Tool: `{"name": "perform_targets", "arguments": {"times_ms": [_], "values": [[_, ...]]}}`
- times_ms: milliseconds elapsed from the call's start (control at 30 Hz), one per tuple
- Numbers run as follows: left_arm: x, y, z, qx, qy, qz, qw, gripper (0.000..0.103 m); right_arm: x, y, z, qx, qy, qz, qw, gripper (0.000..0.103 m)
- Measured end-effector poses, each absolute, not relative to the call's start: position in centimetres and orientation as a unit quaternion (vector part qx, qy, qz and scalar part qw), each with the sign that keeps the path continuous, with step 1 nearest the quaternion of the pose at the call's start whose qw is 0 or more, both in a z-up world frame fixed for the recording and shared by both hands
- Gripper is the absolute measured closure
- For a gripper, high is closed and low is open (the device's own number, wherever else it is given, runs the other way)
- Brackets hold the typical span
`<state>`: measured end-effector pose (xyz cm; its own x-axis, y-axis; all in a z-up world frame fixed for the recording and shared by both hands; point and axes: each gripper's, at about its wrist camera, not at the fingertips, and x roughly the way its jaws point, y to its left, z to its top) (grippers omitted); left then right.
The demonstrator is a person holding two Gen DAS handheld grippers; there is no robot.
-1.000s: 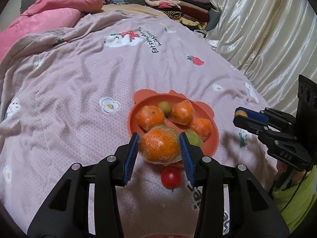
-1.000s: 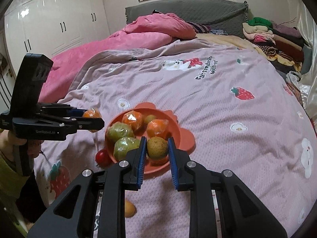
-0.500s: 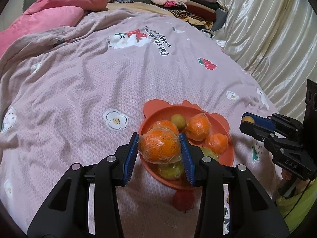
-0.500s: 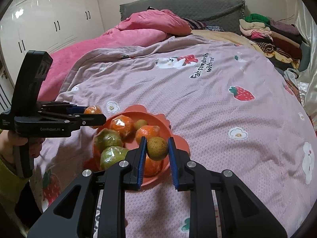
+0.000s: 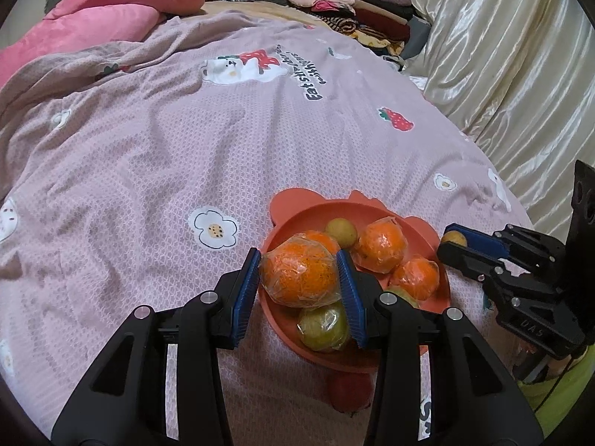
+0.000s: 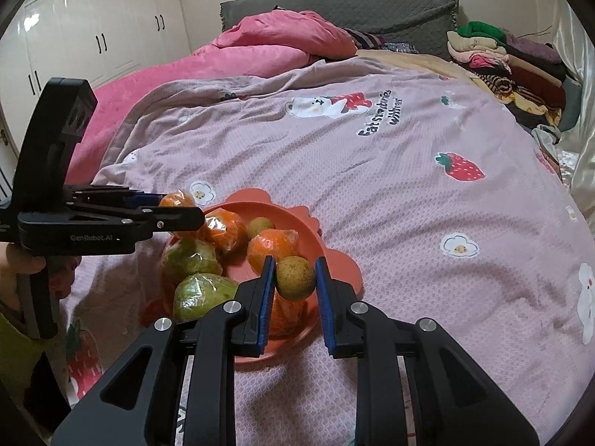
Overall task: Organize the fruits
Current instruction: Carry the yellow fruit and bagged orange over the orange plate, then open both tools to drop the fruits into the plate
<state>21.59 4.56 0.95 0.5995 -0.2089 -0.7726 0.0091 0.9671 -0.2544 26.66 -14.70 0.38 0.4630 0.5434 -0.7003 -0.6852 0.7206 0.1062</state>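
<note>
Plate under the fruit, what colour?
Orange-red plate, clearest in the left wrist view.

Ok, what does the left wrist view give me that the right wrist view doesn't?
Left wrist only: a red tomato-like fruit on the blanket just off the plate's near rim, and the shiny cream curtain. Right wrist only: white wardrobe doors and the hand holding the left gripper. Both: the orange scalloped plastic plate of wrapped fruit.
</note>
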Motion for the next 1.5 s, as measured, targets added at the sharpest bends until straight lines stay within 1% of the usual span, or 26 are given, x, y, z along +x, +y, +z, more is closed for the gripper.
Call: {"name": "perform_targets", "arguments": {"times_ms": [533,700,733,767,800,900,933,1133,1167,1300,1333,1467,1500], "values": [[21.4,4.7,0.5,-0.117,0.444,-0.061,0.886,0.069,28.1,-13.3,0.3,-0.106,0.376,0.355,0.849,0.082],[21.3,4.9,0.4,-0.120,0.443,-0.060,0.886,0.069,28.1,-13.3,-0.2,-0.103,0.380,0.354,0.849,0.081],[21.3,5.0,0.3,-0.120,0.443,-0.060,0.886,0.069,28.1,-13.4,-0.2,-0.102,0.381,0.355,0.848,0.076],[21.2,5.1,0.4,-0.122,0.442,-0.060,0.887,0.069,28.1,-13.5,-0.2,-0.099,0.381,0.354,0.848,0.070],[21.2,5.1,0.4,-0.123,0.441,-0.060,0.887,0.069,28.1,-13.6,-0.2,-0.096,0.382,0.353,0.849,0.068],[21.2,5.1,0.5,-0.123,0.439,-0.060,0.888,0.069,28.1,-13.9,-0.1,-0.089,0.382,0.353,0.849,0.065],[21.2,5.1,0.5,-0.123,0.439,-0.060,0.888,0.069,28.0,-14.1,-0.1,-0.085,0.382,0.353,0.850,0.061],[21.2,5.0,0.5,-0.121,0.438,-0.060,0.889,0.069,27.5,-14.5,0.0,-0.080,0.380,0.355,0.850,0.056],[21.2,5.1,0.5,-0.121,0.438,-0.060,0.889,0.069,27.4,-14.5,0.1,-0.078,0.380,0.356,0.850,0.052],[21.1,5.2,0.6,-0.124,0.438,-0.058,0.889,0.069,26.8,-15.1,0.3,-0.070,0.379,0.359,0.850,0.044],[21.1,5.2,0.6,-0.125,0.437,-0.057,0.889,0.067,26.7,-15.2,0.4,-0.069,0.378,0.358,0.851,0.042],[21.1,5.2,0.8,-0.126,0.435,-0.055,0.890,0.067,26.1,-16.2,0.8,-0.057,0.372,0.356,0.855,0.039],[21.1,5.2,0.9,-0.125,0.435,-0.055,0.890,0.065,26.0,-16.3,1.0,-0.056,0.370,0.357,0.856,0.038]]}}
